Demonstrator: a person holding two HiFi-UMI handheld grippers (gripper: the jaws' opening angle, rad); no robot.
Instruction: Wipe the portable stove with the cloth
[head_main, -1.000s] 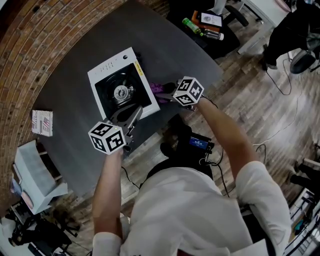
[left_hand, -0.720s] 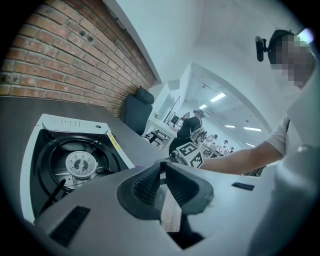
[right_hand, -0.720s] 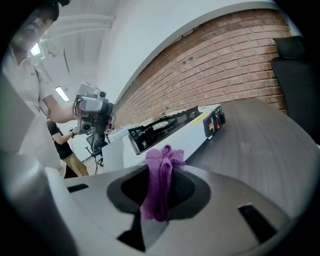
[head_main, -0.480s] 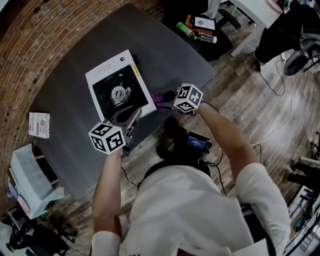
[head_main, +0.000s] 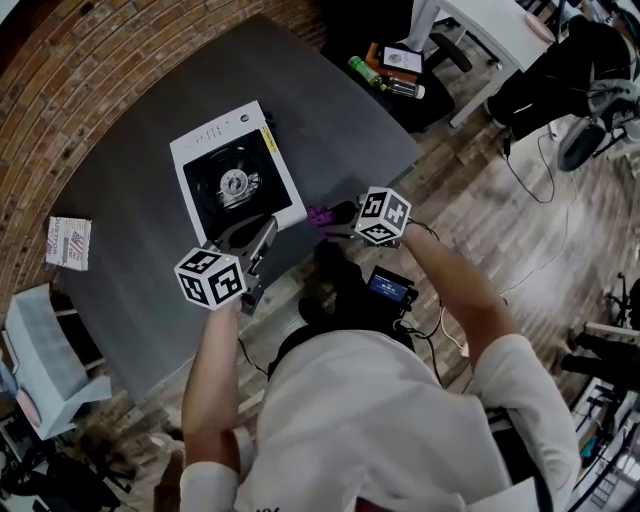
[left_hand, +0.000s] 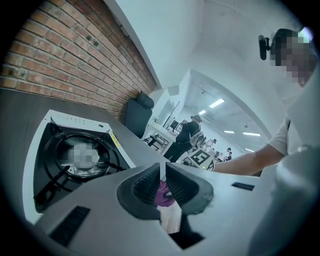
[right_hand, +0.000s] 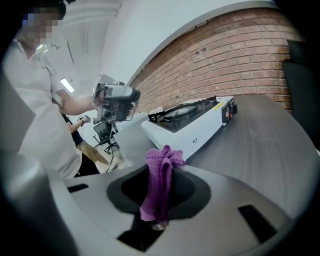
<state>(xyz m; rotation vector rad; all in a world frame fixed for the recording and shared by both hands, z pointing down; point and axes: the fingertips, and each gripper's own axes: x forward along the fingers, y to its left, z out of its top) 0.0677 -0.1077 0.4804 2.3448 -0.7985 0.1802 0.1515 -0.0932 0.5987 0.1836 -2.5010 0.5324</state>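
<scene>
The right gripper pinches the purple cloth, whose lower end is hidden. The left gripper, pressed nearly together and empty, covers the portable stove's near edge.

Brick-walled workroom, open office beyond.
Curved brick wall backs a dark grey counter. Wood-plank floor. Low black table and white desk top right, beside a dark shape, perhaps an office chair. Strip ceiling lights far off.

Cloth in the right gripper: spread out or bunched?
Bunched. The purple cloth is a crumpled, folded-over wad pinched in the right gripper.
</scene>
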